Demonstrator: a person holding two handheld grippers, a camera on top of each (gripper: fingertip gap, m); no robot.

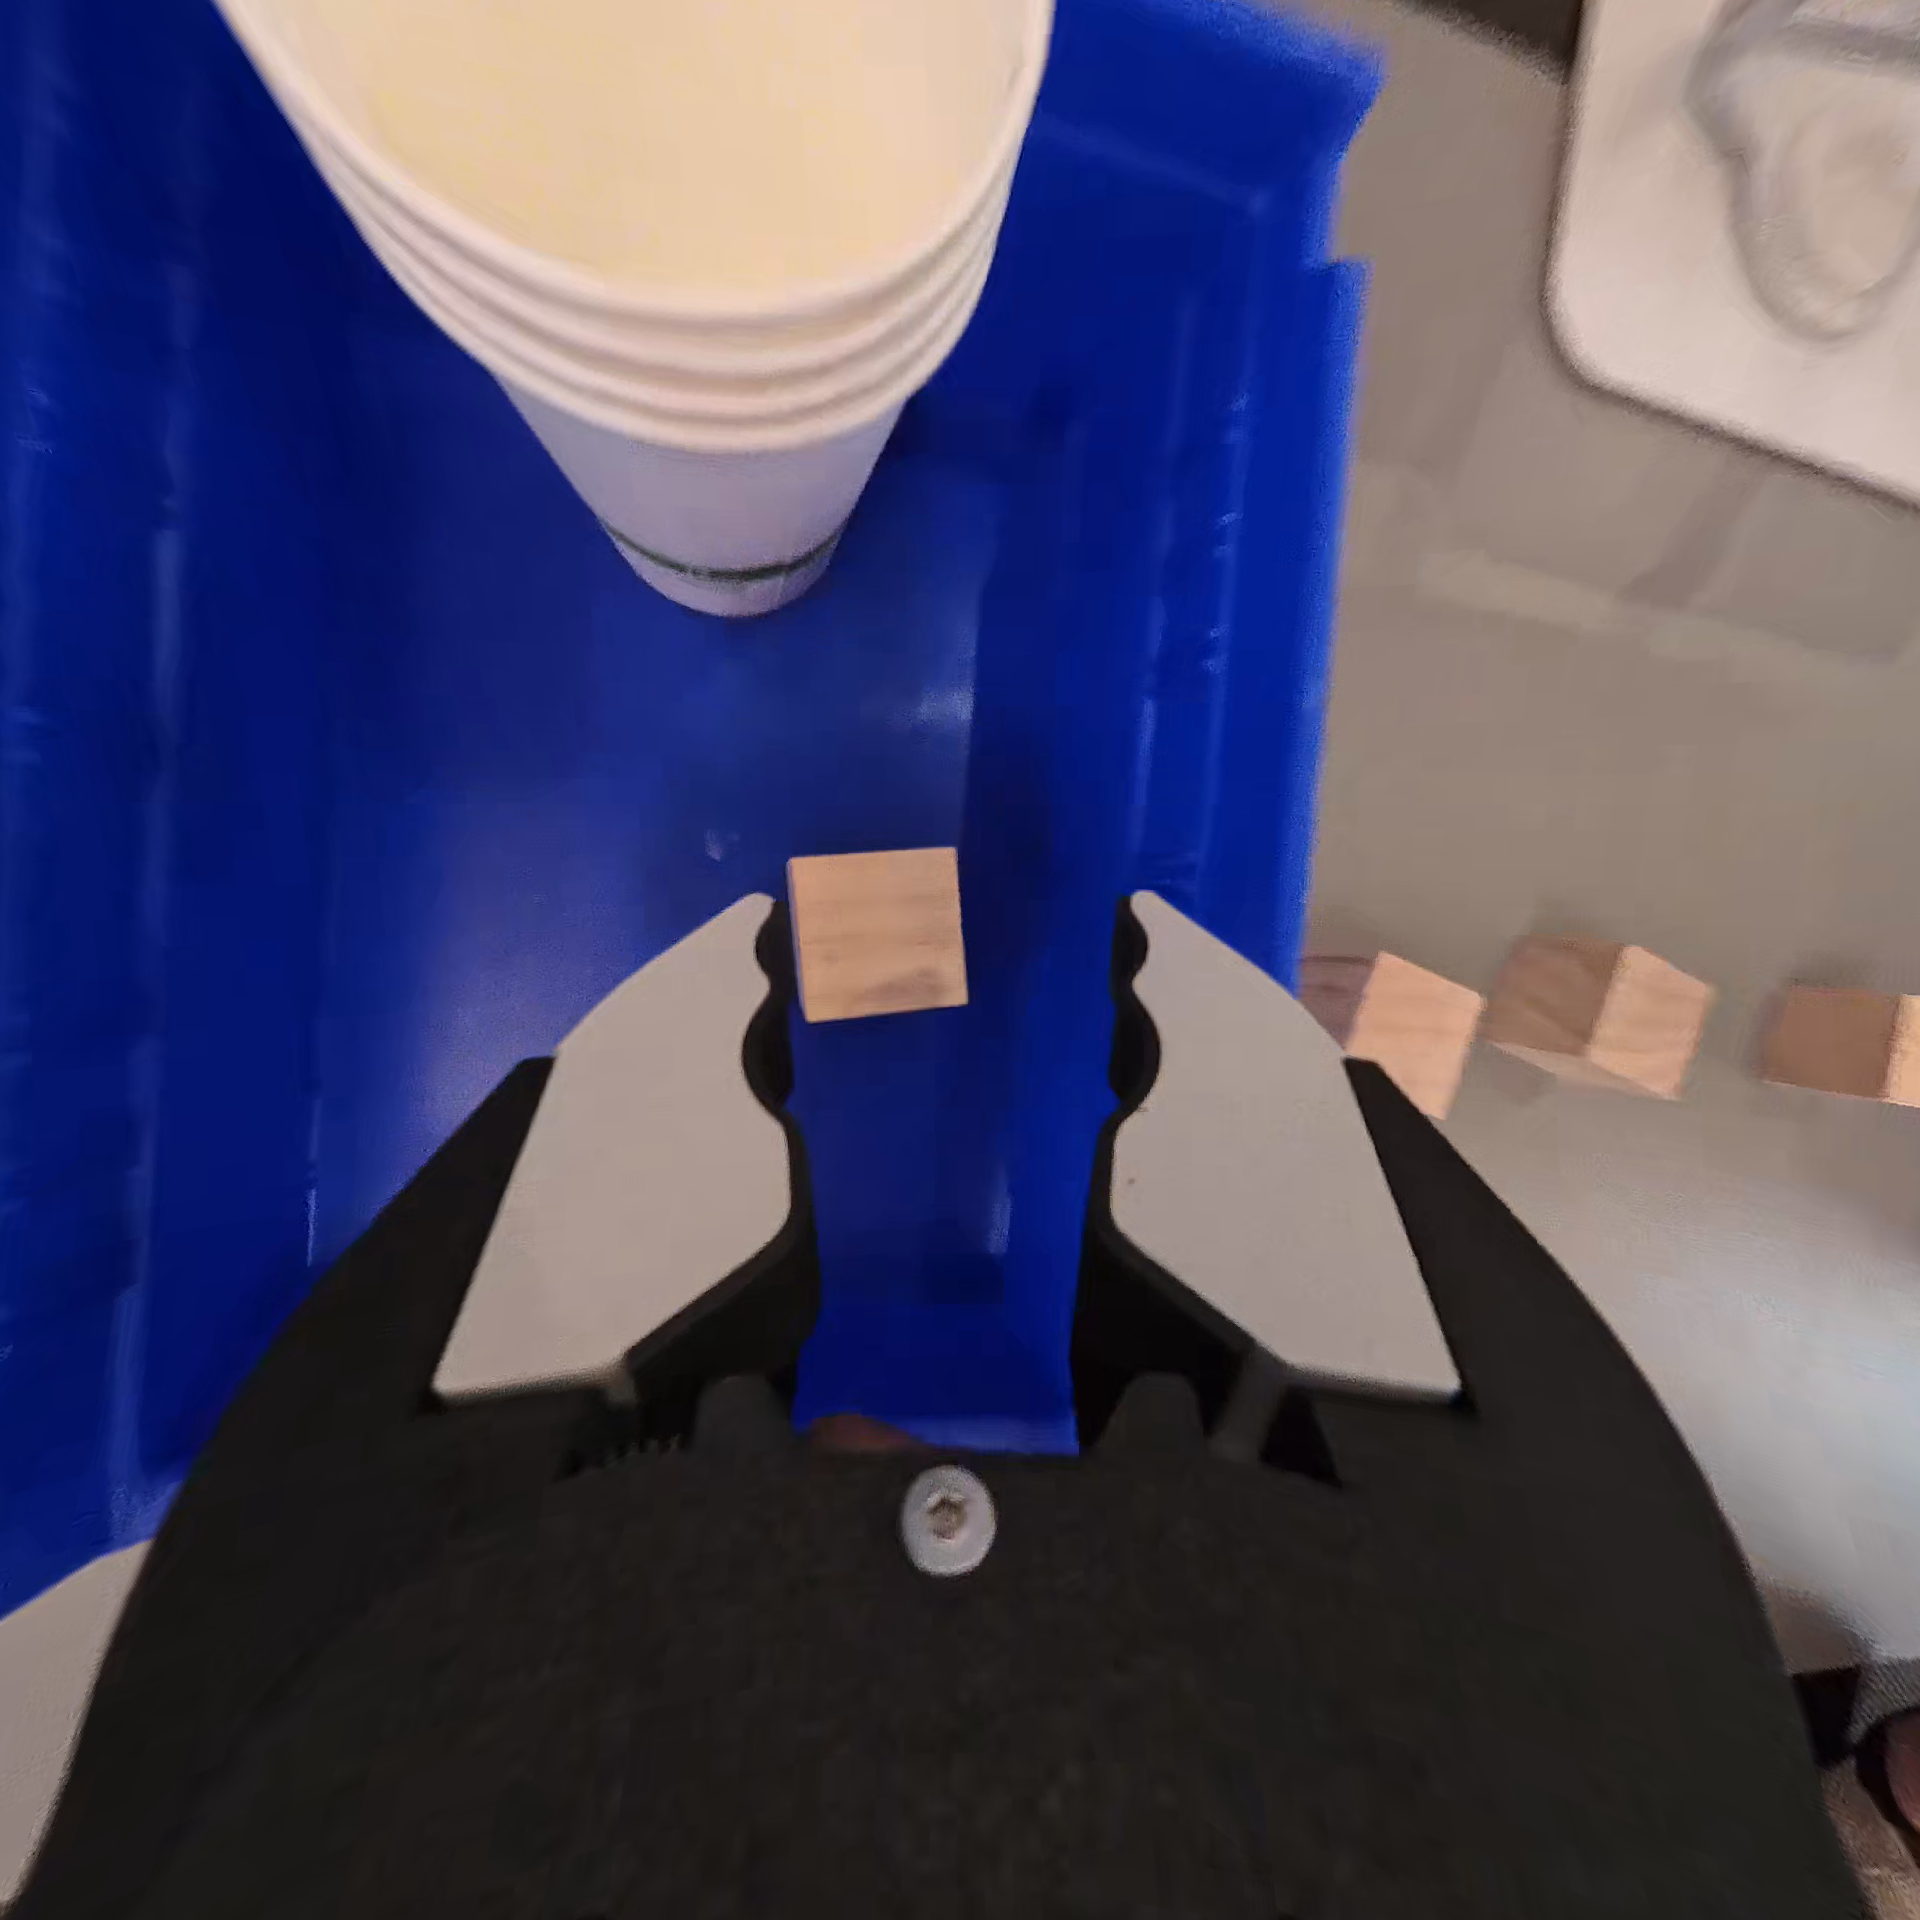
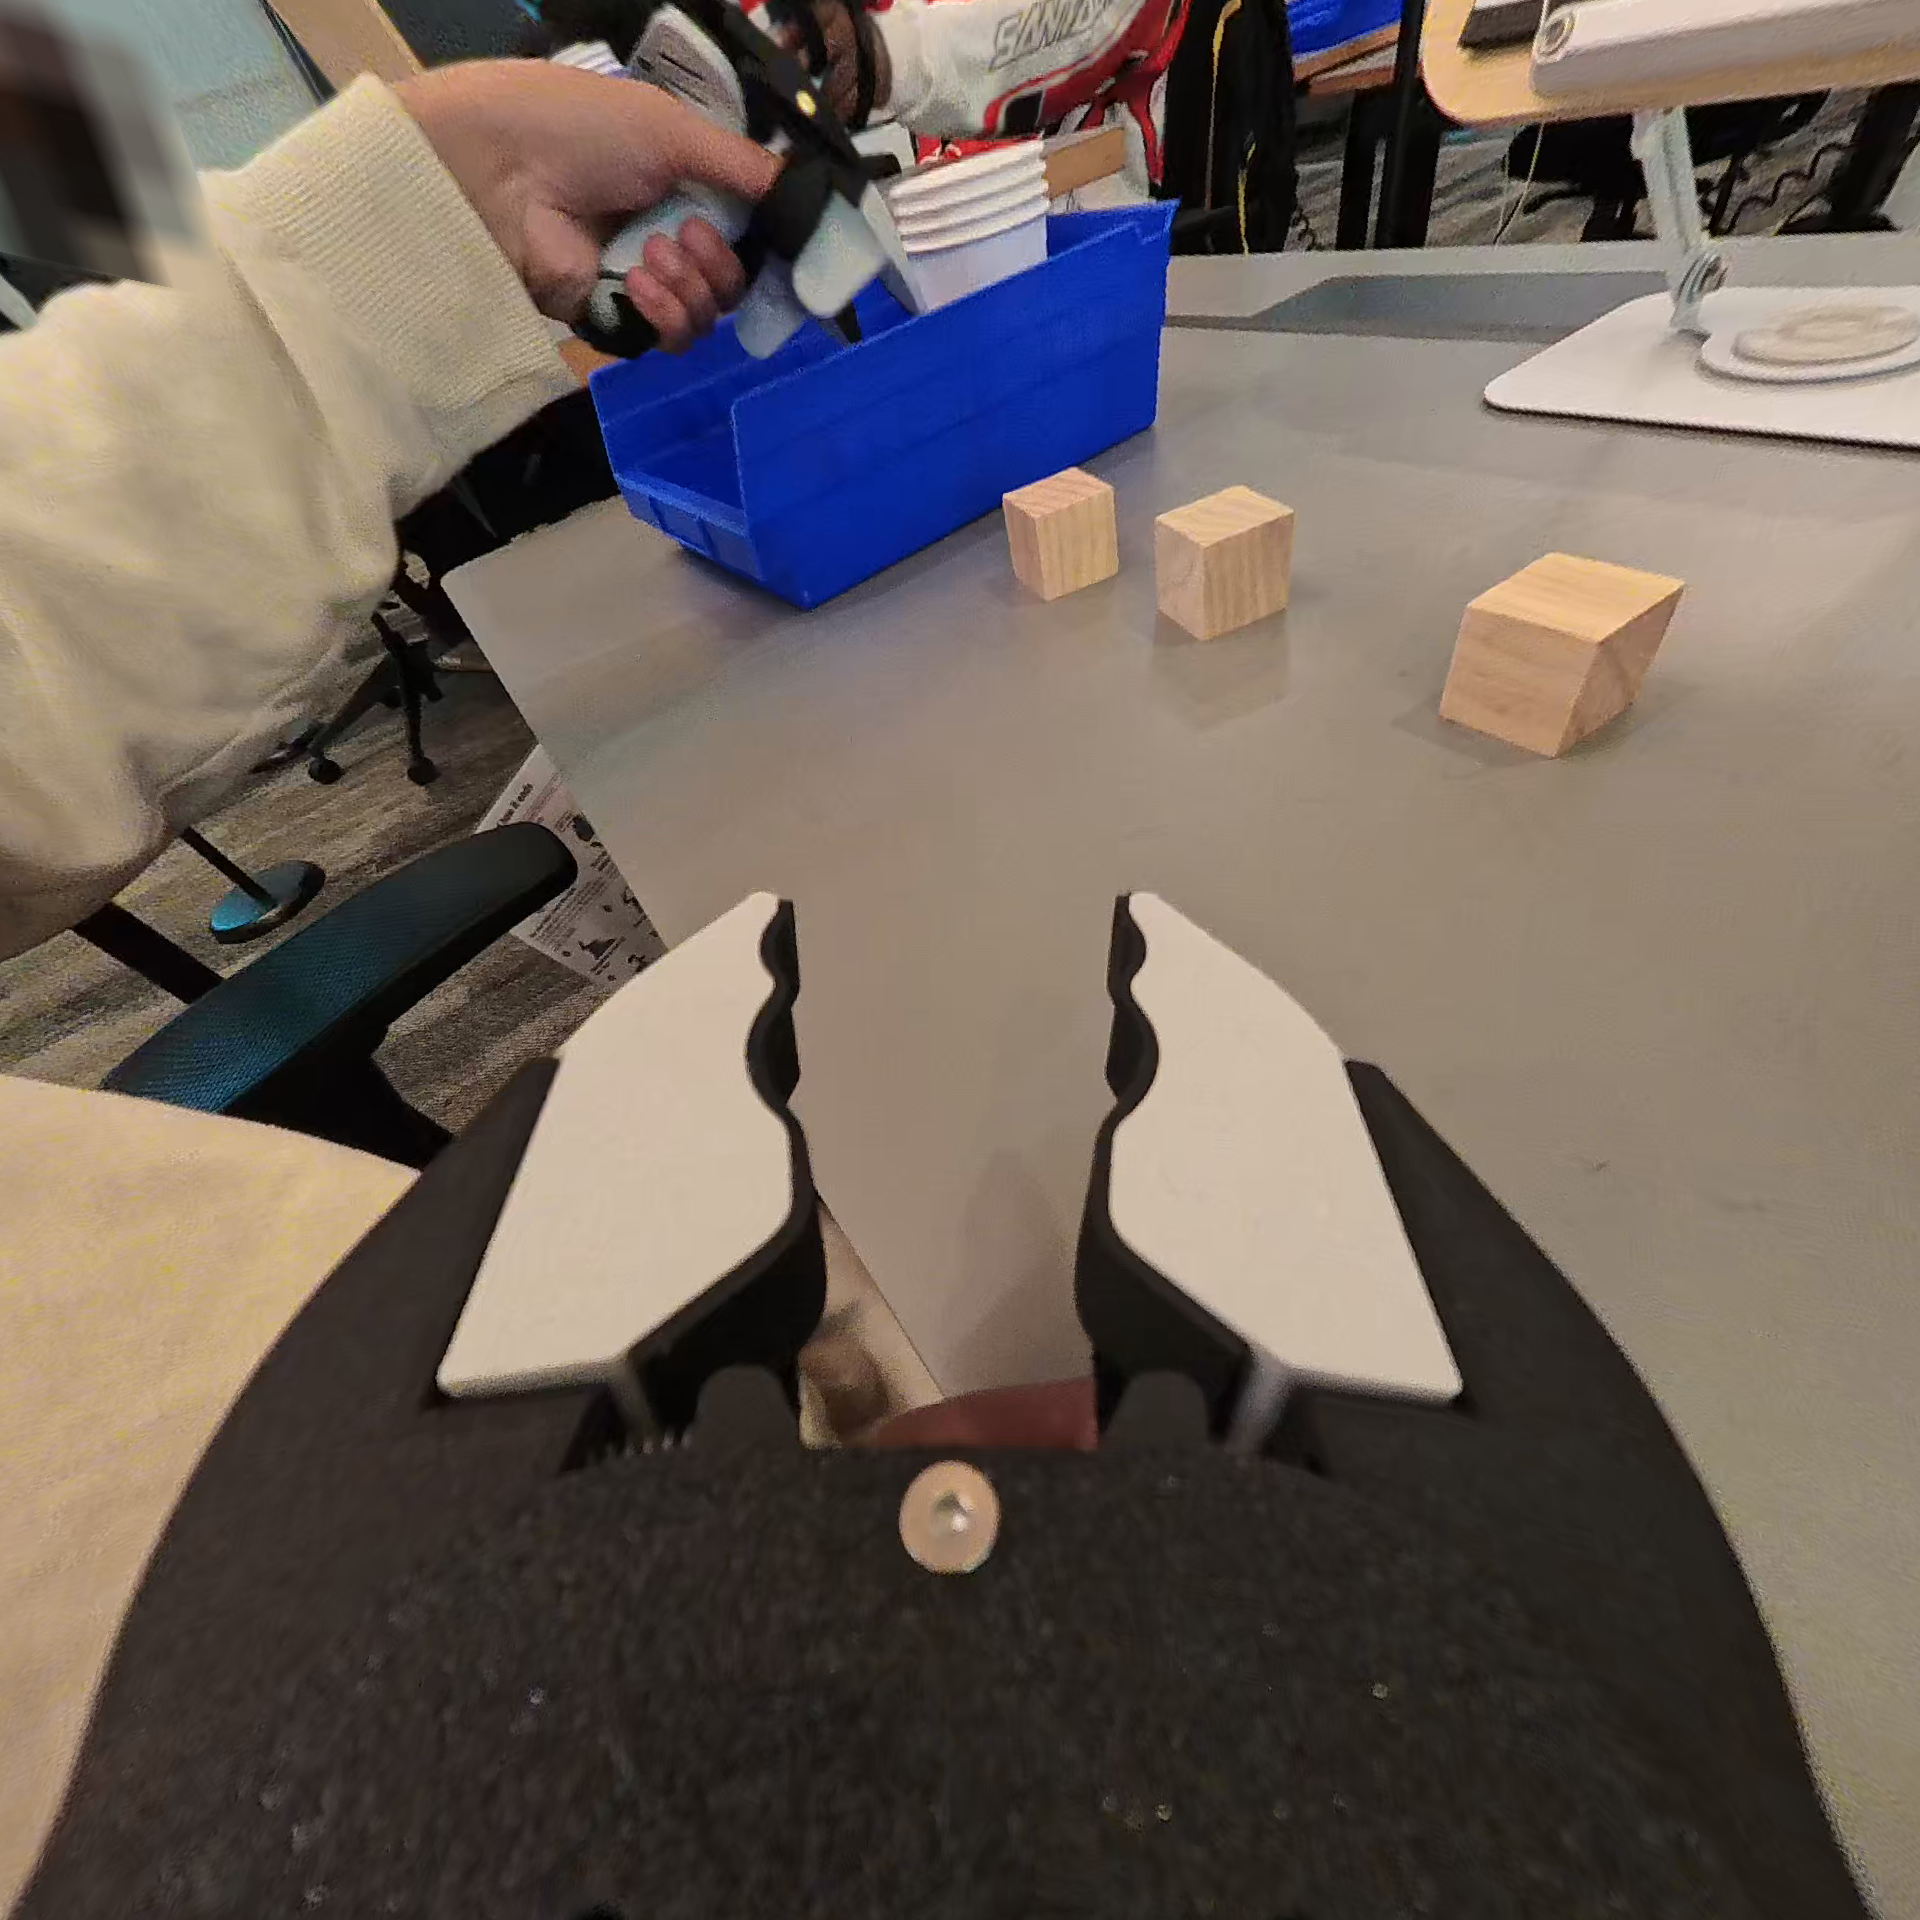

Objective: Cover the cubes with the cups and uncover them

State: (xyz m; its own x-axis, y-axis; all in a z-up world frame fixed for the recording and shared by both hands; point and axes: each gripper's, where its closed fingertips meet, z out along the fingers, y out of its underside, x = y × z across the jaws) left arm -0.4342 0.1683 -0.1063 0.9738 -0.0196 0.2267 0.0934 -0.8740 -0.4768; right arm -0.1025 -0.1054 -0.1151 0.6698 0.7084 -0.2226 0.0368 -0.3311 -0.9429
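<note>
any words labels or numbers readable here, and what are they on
White and red garment, background of the right wrist view: large printed lettering, which I won't transcribe.
Printed sheet on the floor beside the table: small print and pictures, too small to read.
Stack of cups: only a dark ring near the base, no words.
Blue bin and wooden cubes: no writing visible.
</note>
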